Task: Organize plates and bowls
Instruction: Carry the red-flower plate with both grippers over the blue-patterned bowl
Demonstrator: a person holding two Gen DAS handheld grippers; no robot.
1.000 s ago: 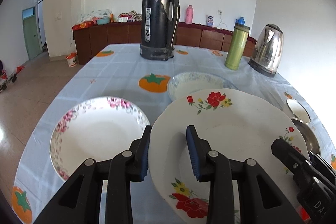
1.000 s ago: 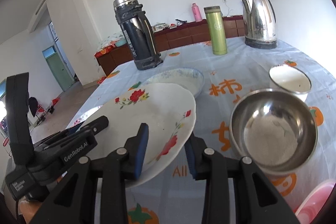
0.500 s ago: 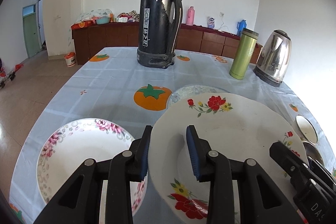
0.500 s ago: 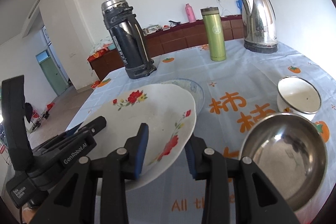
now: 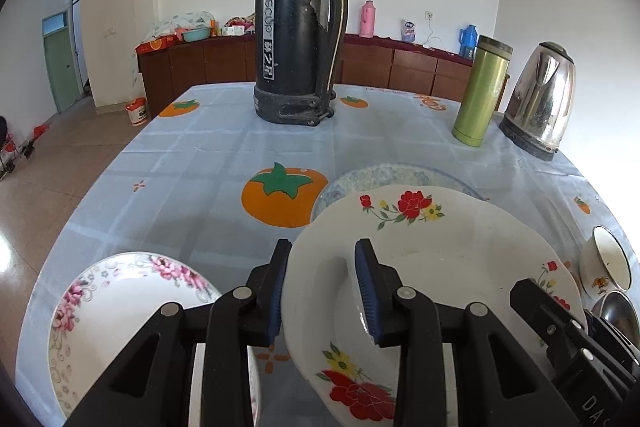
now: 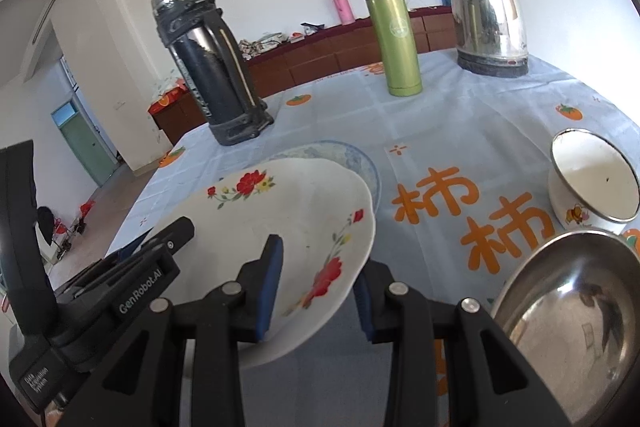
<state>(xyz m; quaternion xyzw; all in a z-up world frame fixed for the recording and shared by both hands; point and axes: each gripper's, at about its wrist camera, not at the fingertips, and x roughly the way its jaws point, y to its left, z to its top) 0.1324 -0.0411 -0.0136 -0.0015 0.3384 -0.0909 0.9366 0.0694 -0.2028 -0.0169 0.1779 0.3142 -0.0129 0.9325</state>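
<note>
Left wrist view: the left gripper tilts down, its blue fingers pinching the rim of the white round plate with red flowers, held above the table. Only here shows a pink-flowered white plate.

Right wrist view: the right gripper pinches the same plate's other edge. Only here shows the whole shiny steel bowl.

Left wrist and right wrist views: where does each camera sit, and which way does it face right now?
Left wrist: on the left gripper, facing across the table toward the black thermos; its fingers clamp the red-flowered plate's left rim; the right gripper shows at lower right.
Right wrist: on the right gripper, clamping that plate's right rim; the steel bowl lies to its right.
Shared: plate, thermos, green flask, kettle.
</note>
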